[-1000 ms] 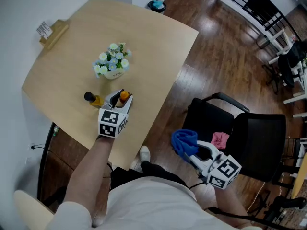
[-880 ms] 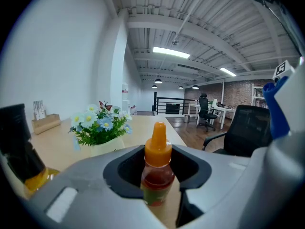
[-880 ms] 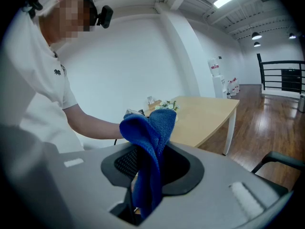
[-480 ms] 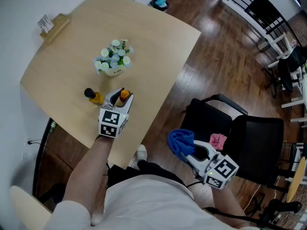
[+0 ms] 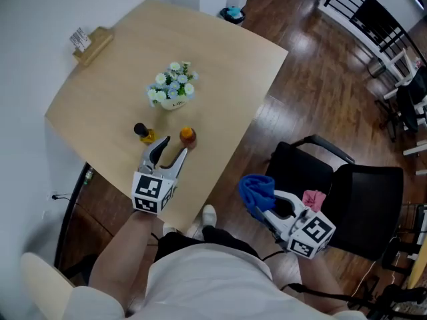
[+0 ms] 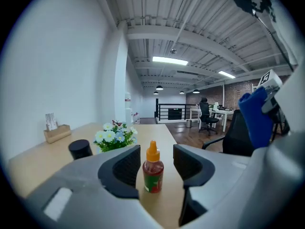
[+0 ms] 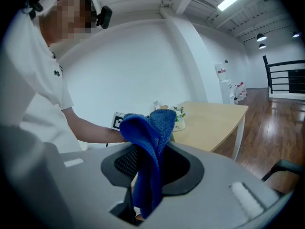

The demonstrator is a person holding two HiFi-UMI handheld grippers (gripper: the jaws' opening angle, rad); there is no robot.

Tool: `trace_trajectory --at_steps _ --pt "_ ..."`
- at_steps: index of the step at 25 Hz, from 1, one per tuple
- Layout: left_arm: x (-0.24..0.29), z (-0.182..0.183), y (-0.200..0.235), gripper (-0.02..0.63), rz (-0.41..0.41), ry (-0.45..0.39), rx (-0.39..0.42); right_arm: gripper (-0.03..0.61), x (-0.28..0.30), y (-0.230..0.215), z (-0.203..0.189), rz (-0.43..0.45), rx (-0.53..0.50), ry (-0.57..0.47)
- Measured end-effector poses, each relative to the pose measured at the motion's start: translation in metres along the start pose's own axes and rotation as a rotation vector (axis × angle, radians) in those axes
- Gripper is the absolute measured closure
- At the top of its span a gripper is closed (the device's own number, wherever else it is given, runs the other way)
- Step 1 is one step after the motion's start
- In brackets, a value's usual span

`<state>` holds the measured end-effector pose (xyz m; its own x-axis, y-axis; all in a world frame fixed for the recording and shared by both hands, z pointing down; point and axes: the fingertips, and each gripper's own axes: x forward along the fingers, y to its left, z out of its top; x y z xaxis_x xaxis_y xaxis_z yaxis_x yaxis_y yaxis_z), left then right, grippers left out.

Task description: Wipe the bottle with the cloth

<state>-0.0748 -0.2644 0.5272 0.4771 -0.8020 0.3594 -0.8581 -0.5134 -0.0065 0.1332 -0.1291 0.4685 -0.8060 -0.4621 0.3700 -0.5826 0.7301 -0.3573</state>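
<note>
Your left tool point(image 5: 172, 148) is spread wide and holds nothing. The orange-capped bottle point(image 5: 188, 137) stands upright on the desk point(image 5: 113, 92), just beyond its tips. Your right tool point(image 5: 265, 204) pinches the blue cloth point(image 5: 256, 191), off to the side of the desk.

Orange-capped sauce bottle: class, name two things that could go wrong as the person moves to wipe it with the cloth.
1. The sauce bottle stands free ahead of the open left tool; an off-centre closing could tip it toward the black-capped bottle nearby.
2. The blue cloth sits in a loose bunch in the right tool, off the table; it might slip out or snag the table edge.
</note>
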Motion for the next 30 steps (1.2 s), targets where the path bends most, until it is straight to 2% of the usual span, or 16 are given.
trace_trajectory --at_steps 7,11,17,25,30 --pt "-0.096 -0.017 -0.029 0.402 -0.015 0.068 0.013 0.462 0.01 0.025 -0.015 0.049 0.025 -0.018" --pt "-0.149 -0.027 -0.042 0.402 -0.034 0.081 0.017 0.462 0.012 0.055 -0.025 0.047 0.018 -0.035" --pt "-0.248 -0.046 -0.067 0.405 -0.098 0.055 0.005 0.462 -0.003 0.127 -0.046 0.002 0.009 -0.073" --pt "-0.403 -0.1 -0.083 0.407 -0.14 0.021 -0.026 0.46 -0.015 0.258 -0.086 -0.05 -0.012 -0.113" --pt "-0.466 -0.116 -0.099 0.41 -0.167 0.017 -0.041 0.46 -0.027 0.319 -0.109 -0.054 -0.011 -0.1"
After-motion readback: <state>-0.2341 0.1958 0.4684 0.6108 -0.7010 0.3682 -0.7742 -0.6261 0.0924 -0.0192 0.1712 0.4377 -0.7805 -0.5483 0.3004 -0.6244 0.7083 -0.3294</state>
